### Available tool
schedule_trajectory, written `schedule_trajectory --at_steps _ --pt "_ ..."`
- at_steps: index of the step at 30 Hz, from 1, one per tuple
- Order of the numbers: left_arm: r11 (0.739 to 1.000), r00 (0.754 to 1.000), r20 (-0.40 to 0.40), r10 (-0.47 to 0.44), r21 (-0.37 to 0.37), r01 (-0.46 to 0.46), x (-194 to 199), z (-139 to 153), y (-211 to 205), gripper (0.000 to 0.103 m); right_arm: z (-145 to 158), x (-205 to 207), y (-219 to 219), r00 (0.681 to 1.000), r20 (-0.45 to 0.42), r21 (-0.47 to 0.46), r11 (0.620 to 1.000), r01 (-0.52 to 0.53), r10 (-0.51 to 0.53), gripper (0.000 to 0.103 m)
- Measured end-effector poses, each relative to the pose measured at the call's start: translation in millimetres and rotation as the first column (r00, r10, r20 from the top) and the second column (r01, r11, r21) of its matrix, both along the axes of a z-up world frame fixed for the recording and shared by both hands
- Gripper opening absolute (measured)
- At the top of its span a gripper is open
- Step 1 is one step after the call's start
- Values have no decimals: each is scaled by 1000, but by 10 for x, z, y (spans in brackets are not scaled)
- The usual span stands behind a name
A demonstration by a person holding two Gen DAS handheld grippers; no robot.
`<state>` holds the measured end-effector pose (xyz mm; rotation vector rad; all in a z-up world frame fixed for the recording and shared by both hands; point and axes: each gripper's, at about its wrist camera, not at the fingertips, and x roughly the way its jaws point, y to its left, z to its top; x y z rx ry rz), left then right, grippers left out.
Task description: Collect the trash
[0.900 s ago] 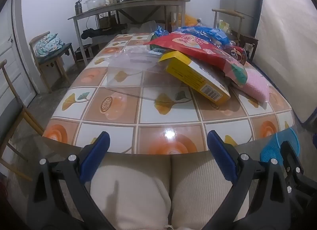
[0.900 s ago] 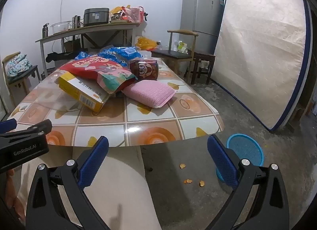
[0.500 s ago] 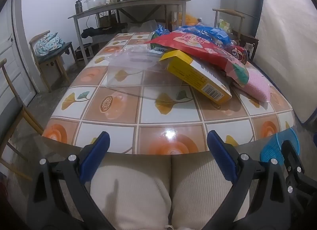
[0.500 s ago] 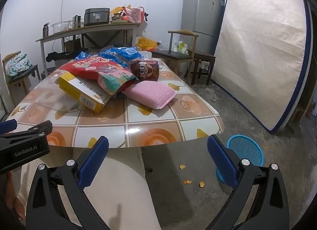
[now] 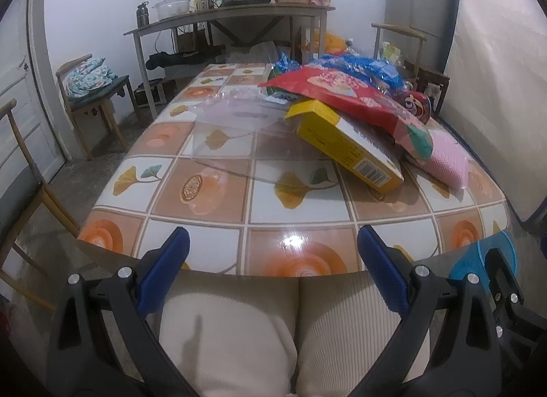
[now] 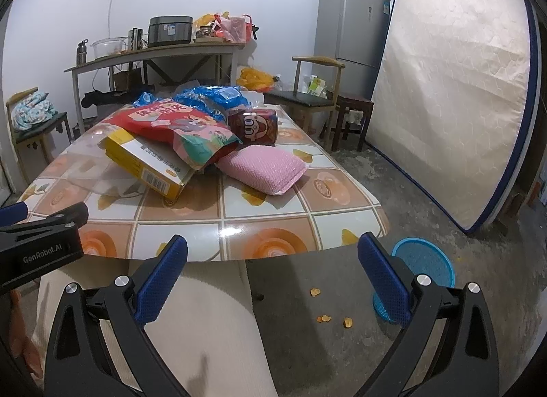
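A pile of trash lies on the tiled table [image 5: 205, 226]: a yellow box [image 5: 345, 144] [image 6: 147, 161], a red snack bag [image 5: 342, 96] [image 6: 177, 123], a blue wrapper [image 5: 359, 68] [image 6: 212, 96], a dark red can [image 6: 253, 125] [image 5: 415, 106], a pink pad [image 6: 263, 169] [image 5: 448, 161] and clear plastic film [image 5: 232, 116]. My left gripper [image 5: 270, 270] is open, held over the person's lap short of the table's near edge. My right gripper [image 6: 271, 270] is open too, low by the table's right corner. Nothing sits between either pair of fingers. A blue basket [image 6: 424, 267] [image 5: 478, 260] stands on the floor.
Wooden chairs [image 5: 92, 89] flank the table [image 6: 314, 96]. A side table with a rice cooker [image 6: 169, 29] stands at the back. A fridge [image 6: 352, 34] and a mattress [image 6: 454, 89] lean by the right wall. Crumbs [image 6: 324, 316] lie on the floor.
Both views have crept slightly; the trash pile sits a touch differently in frame. Both grippers stay open and empty.
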<state>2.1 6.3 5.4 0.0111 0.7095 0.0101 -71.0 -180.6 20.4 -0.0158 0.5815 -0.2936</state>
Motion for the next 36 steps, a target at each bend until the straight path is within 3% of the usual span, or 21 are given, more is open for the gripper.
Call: schedule_trajectory --at_steps 36 --pt "1000 1000 19 2 3 -3 -55 54 22 95 47 -79 6 999 35 3 1000 1 -1 97"
